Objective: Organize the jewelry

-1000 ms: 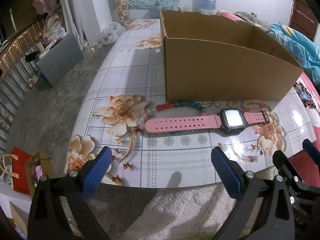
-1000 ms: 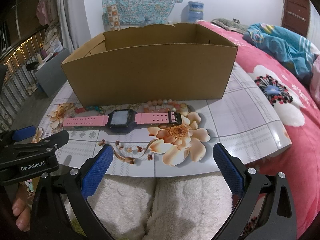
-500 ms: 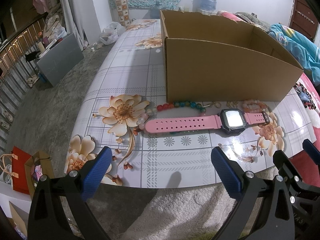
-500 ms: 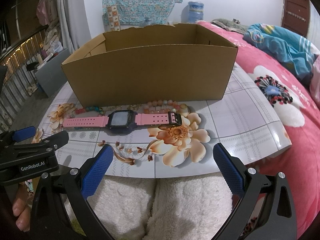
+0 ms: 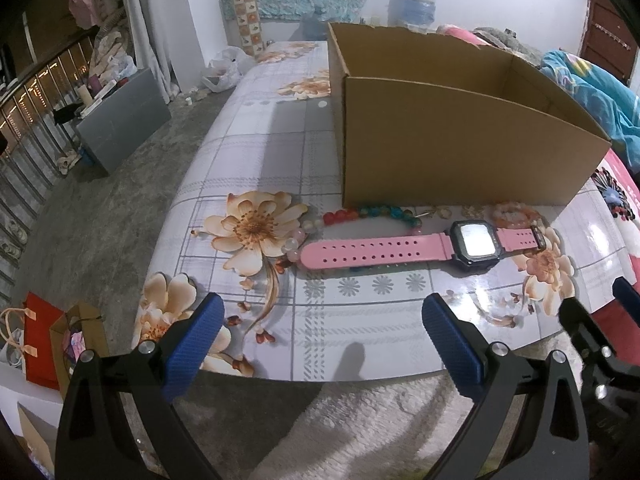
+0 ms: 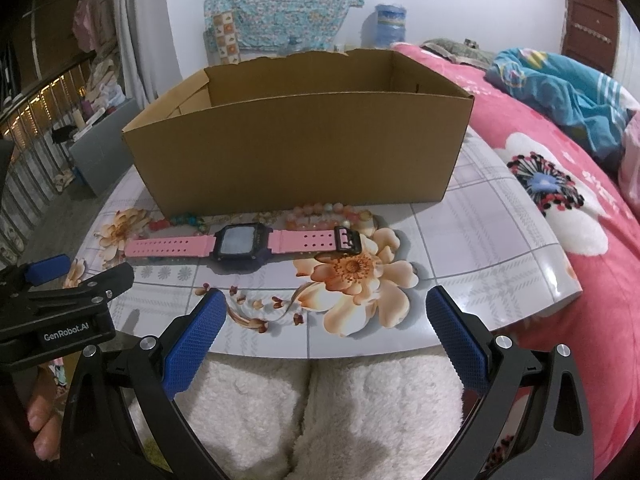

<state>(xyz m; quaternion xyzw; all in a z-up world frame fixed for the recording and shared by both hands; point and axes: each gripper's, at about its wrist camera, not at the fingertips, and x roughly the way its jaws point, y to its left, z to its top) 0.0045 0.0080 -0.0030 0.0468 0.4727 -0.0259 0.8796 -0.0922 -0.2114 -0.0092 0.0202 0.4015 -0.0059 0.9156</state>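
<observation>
Floral table (image 5: 256, 152), open cardboard box (image 6: 296, 152), interior floor hidden, watch (image 6: 240, 244) outside

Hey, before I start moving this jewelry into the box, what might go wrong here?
The pink watch lies across the multicolored bead bracelet, so lifting it may drag the beads along. The peach bead bracelet sits tight against the cardboard box wall, leaving either open gripper little room.
</observation>
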